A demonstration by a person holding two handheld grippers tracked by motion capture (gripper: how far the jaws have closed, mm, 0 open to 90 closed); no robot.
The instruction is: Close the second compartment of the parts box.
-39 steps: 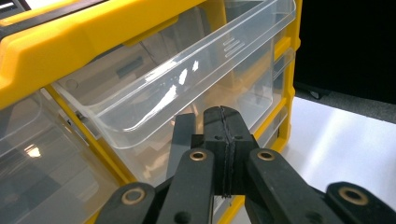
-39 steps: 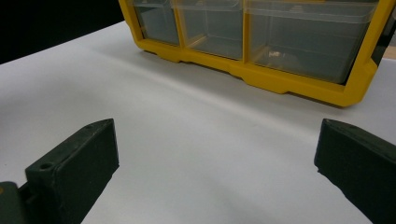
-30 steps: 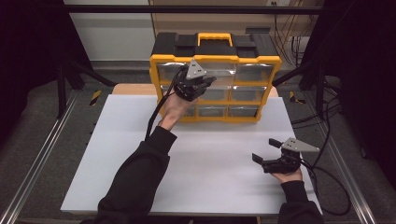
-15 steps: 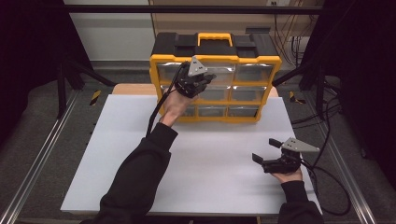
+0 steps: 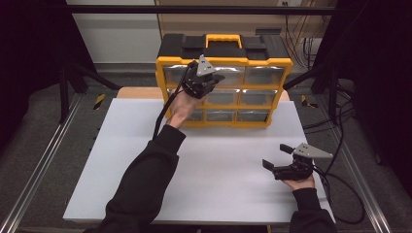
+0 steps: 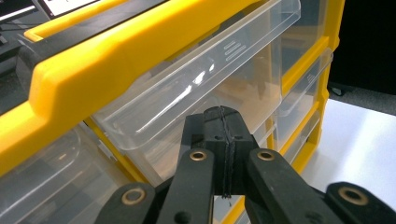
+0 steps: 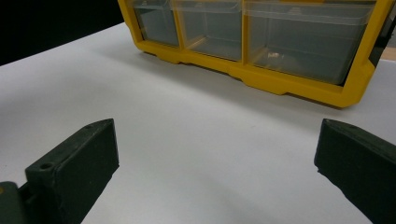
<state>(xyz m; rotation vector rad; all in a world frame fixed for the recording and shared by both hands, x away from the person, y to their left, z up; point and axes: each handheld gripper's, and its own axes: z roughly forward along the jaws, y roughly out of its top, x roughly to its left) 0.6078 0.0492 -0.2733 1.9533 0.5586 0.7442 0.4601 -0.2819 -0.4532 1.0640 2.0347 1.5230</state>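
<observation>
- White tabletop [image 5: 204,165]: flat, matte, rectangular, bare across its near half, flanked by metal rails and dark floor
- Yellow drawer cabinet [image 5: 286,92]: upright at the far edge of the tabletop, hard plastic frame with a black top and a yellow carry handle, three rows of see-through drawers facing the person
- Black sleeve [image 5: 145,179]: stretched diagonally from the near edge toward the cabinet, covering part of the tabletop beneath it
- Top middle drawer [image 6: 201,88]: clear glossy plastic with a ribbed lip, seen in the left gripper view right ahead of the pads, just under the yellow rim; contact with the pads impossible to tell
- Left gripper [image 5: 217,78]: raised in front of the cabinet's upper drawers, black jaws clenched pad against pad with nothing between them, grey three-cornered plate on top, cable trailing down along the arm
- Right gripper [image 5: 277,156]: low over the tabletop's near right part, well apart from the cabinet, jaws spread wide and released, grasping nothing, blocky matte black pads aimed at the cabinet's bottom row
</observation>
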